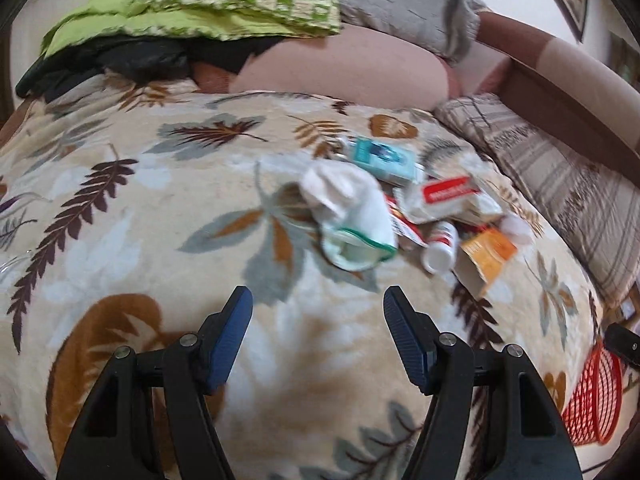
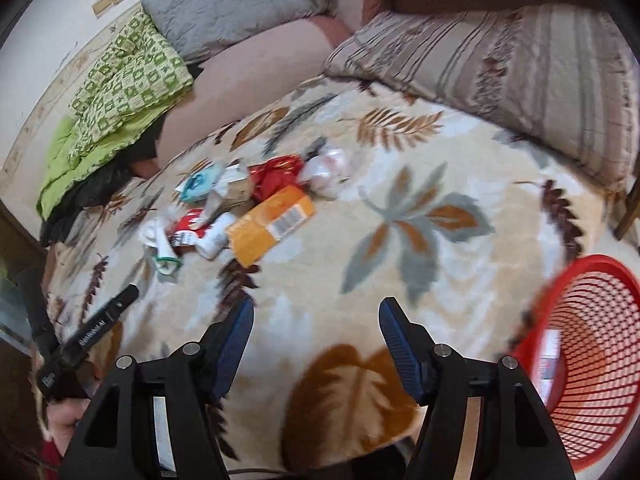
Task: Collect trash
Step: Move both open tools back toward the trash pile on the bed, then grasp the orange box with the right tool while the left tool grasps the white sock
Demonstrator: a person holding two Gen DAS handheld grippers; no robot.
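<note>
Trash still on the bed, basket nearly bare

Trash sits in one small heap on the leafy blanket [image 2: 400, 240]. In the heap are an orange box [image 2: 270, 226], a red wrapper [image 2: 276, 178], a teal pack [image 1: 380, 160], a white cloth [image 1: 344, 196], a little white bottle [image 1: 440, 246] and a knotted clear bag [image 2: 326, 172]. The pieces touch or lie on top of each other.

The red basket [image 2: 588, 364] sits at the edge of the bed on the right side, well apart from the heap. Something flat and pale shows through its mesh (too blurry to say what it is). So maybe one piece is in, and almost all the rest is left to do.

The left gripper [image 1: 318, 300] is spread wide and holds nothing. It hangs over the blanket, near the white cloth. The right gripper [image 2: 316, 312] is spread wide too, and bare. It is above the blanket, between the heap and the basket.

Both pictures are smeared, so the grippers seem to be on the move.

My guess is that the job has only just begun. Each piece must be pinched, carried over and dropped in the basket. The soft cloth and the thin wrapper may be hard to grab without pinching the blanket too.
</note>
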